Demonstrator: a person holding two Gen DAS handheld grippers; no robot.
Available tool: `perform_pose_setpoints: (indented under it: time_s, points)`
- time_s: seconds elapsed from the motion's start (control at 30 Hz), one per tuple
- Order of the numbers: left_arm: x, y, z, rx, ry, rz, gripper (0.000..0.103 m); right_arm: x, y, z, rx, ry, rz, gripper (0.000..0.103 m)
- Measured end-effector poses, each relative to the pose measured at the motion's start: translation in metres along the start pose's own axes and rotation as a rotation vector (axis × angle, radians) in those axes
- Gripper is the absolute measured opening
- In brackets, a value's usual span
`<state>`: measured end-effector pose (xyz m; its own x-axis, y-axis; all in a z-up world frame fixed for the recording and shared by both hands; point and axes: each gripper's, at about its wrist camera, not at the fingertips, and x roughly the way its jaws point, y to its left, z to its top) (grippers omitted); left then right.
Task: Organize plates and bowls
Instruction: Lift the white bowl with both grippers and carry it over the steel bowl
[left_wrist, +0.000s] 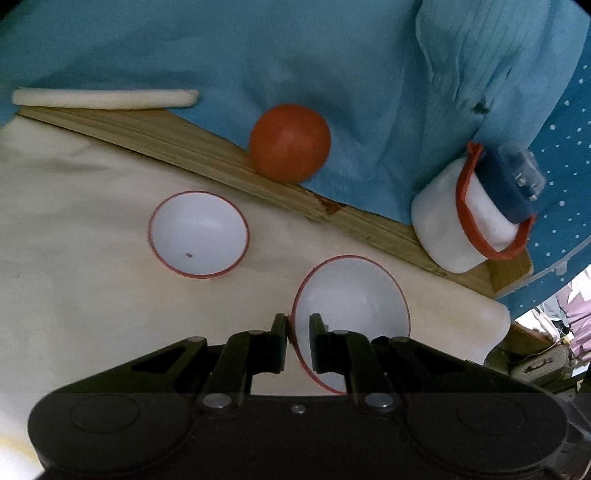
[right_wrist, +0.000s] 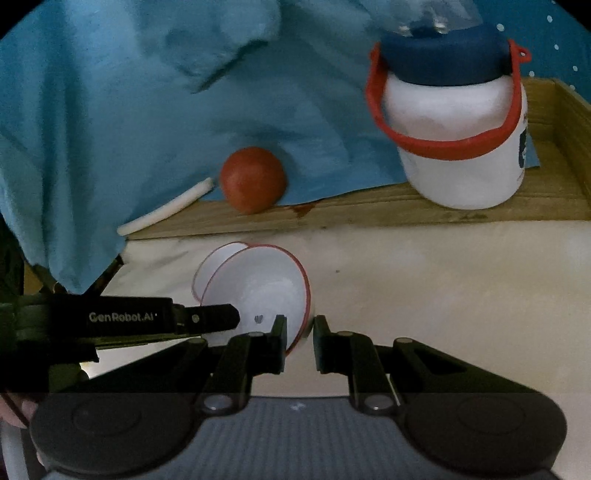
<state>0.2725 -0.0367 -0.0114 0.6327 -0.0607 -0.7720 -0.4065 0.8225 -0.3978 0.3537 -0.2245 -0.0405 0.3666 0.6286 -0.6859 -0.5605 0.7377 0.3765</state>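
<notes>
In the left wrist view my left gripper (left_wrist: 298, 326) is shut on the near rim of a white bowl with a red rim (left_wrist: 354, 302), which tilts above the cream table cover (left_wrist: 74, 229). A second such bowl (left_wrist: 199, 234) sits upright on the cover, to the left and farther off. In the right wrist view my right gripper (right_wrist: 300, 326) is shut on the right rim of a tilted white bowl (right_wrist: 258, 291). Another bowl (right_wrist: 202, 271) peeks out behind it. The left gripper's finger (right_wrist: 218, 318) reaches in from the left across that front bowl. I cannot tell whether both grippers hold the same bowl.
A wooden board (left_wrist: 207, 151) runs along the back, part covered by a blue cloth (left_wrist: 332, 55). On it are a red tomato (right_wrist: 253, 180), a white jar with a blue lid and red handle (right_wrist: 461, 147) and a white stick (left_wrist: 103, 99). The table ends at the right (left_wrist: 496, 332).
</notes>
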Motion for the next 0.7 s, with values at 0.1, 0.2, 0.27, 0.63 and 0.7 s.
perform_pose_setpoints:
  time_s: [0.1,0.2,0.27,0.63,0.7]
  points:
    - [-0.012,0.007,-0.003,-0.001,-0.008,0.000,0.013,-0.004,0.013,-0.005,-0.012,-0.005,0.006,0.017]
    - [-0.021,0.014,-0.005,-0.004,-0.014,0.005,0.013,-0.005,0.027,-0.011,-0.031,-0.006,0.010,0.017]
    - [-0.028,0.020,-0.007,-0.005,-0.017,0.007,0.013,-0.007,0.036,-0.014,-0.044,-0.004,0.012,0.017]
    - [-0.070,0.062,-0.022,-0.039,-0.040,0.013,0.013,-0.010,0.085,-0.036,-0.124,0.032,0.053,0.017]
    - [-0.075,0.069,-0.024,-0.046,-0.041,0.019,0.013,-0.009,0.092,-0.038,-0.137,0.039,0.062,0.017]
